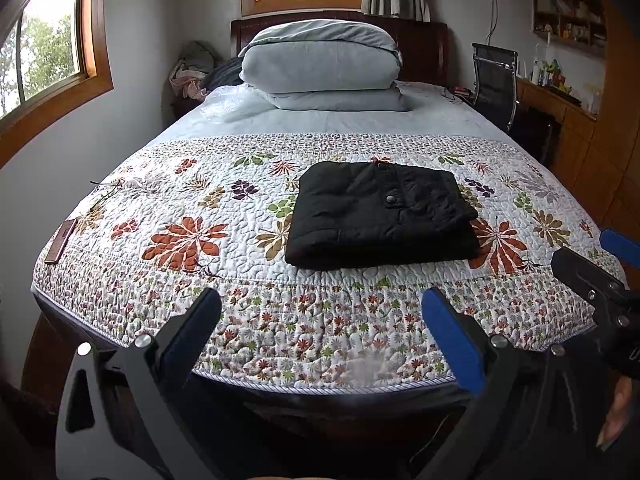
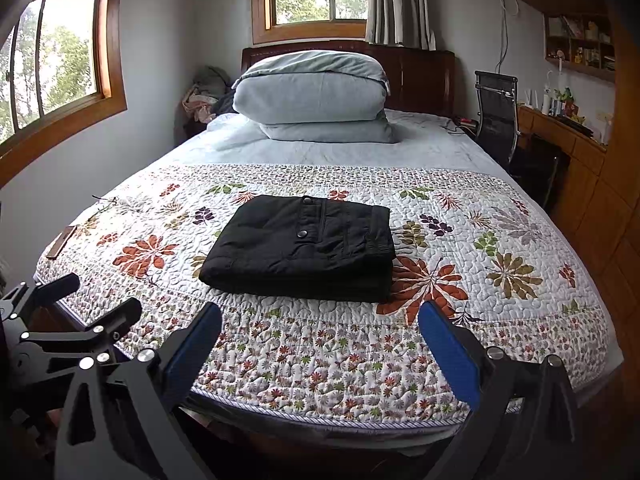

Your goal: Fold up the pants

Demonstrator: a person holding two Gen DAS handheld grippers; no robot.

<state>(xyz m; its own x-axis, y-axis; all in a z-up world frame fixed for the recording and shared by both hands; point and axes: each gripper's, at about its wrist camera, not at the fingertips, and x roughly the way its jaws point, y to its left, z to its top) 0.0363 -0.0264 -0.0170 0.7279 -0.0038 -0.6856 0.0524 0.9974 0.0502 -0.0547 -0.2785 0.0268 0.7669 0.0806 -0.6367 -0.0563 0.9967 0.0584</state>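
Black pants [image 1: 382,216] lie folded into a thick rectangle on the floral quilt [image 1: 240,208] of the bed, a snap button on top. They also show in the right wrist view [image 2: 304,250]. My left gripper [image 1: 320,308] is open and empty, held back over the foot edge of the bed, short of the pants. My right gripper [image 2: 320,320] is open and empty, also short of the pants. The right gripper shows at the right edge of the left wrist view [image 1: 600,256]. The left gripper shows at the left edge of the right wrist view [image 2: 92,300].
A folded grey duvet [image 1: 320,64] is stacked at the head of the bed. A thin brown object [image 1: 60,240] lies near the quilt's left edge. A black chair [image 1: 496,80] and a wooden desk [image 1: 560,108] stand to the right. Windows are on the left and back walls.
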